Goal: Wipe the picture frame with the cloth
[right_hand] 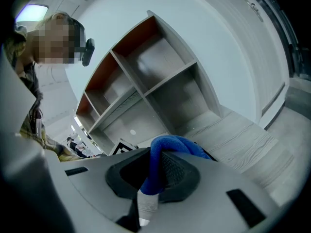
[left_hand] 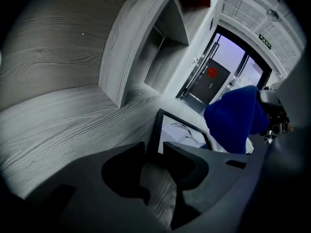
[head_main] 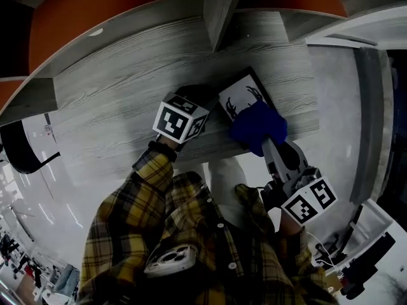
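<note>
The picture frame (head_main: 245,94) is black with a white antler picture and lies flat on the grey wooden table (head_main: 114,126). My left gripper (head_main: 202,100), under its marker cube, is at the frame's near left corner. In the left gripper view its jaws (left_hand: 154,149) stand open, with the frame's (left_hand: 182,130) corner edge showing in the gap and no pad pressing on it. The blue cloth (head_main: 257,127) rests bunched on the frame's near right end. My right gripper (head_main: 270,146) is shut on the cloth (right_hand: 163,154), which bulges out from between the jaws (right_hand: 154,171).
A grey shelf unit with an upright divider (head_main: 222,11) and orange back panels (head_main: 114,14) rises behind the table. The table's front edge (head_main: 210,154) runs just under the grippers. A plaid sleeve (head_main: 146,196) fills the lower middle. A doorway (left_hand: 214,76) shows beyond the frame.
</note>
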The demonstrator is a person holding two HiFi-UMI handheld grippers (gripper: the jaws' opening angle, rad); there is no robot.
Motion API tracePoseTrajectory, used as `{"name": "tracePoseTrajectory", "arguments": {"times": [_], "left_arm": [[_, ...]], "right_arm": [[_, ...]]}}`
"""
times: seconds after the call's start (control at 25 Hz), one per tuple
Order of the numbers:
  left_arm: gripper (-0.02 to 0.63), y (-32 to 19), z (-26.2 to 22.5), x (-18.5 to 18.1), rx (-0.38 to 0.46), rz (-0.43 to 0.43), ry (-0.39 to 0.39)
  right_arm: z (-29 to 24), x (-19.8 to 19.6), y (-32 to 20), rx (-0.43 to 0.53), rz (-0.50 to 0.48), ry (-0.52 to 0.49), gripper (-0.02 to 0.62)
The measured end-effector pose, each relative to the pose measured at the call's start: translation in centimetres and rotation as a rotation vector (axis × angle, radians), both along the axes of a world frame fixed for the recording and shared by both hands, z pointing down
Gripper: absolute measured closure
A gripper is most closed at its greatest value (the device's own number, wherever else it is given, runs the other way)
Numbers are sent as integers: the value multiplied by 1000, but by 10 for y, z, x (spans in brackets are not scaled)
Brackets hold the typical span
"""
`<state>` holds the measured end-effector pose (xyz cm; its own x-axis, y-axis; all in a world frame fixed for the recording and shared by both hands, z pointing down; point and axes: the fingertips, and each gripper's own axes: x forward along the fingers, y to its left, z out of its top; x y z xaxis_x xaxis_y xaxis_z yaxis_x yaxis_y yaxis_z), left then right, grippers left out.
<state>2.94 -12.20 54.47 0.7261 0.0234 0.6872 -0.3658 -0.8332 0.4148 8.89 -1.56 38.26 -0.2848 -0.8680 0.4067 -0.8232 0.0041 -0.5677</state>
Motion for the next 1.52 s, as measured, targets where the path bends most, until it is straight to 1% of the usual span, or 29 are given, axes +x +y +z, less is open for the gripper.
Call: {"name": "tracePoseTrajectory", "arguments": {"times": [0.12,0.36,0.48,0.56,0.68,1.04,1.12,1.16,1.24,1.52], "left_arm": [[495,0,7,1,5,4,-23],[496,2,8,1,-47,-23,-21],[497,1,10,1,-83,-23,-24],[497,1,11,2,-100,-21,-28],[497,1,11,3,-112,-24,-32],[497,3,12,4,-132,-23,-35],[497,3,12,4,-135,-27,-36],[497,3,12,4,-134,-28,-36],[497,3,12,4,-133,-30,-37],[497,1,12,4,-144,-48,-39]], "right_arm": [[3,0,2,-4,0,-3,546],[7,-1,-1,-10,-21,-6,546],[8,-7,-11,-5,-67,7,546],[11,-14,-23,1,-118,36,546],[27,-24,-45,-10,-207,121,546],[130,-43,-92,-178,-492,507,546],[145,-46,-96,-194,-541,577,546],[149,-47,-97,-193,-551,596,546],[152,-47,-96,-198,-548,598,547],[154,-44,-82,-281,-546,513,548]]}}
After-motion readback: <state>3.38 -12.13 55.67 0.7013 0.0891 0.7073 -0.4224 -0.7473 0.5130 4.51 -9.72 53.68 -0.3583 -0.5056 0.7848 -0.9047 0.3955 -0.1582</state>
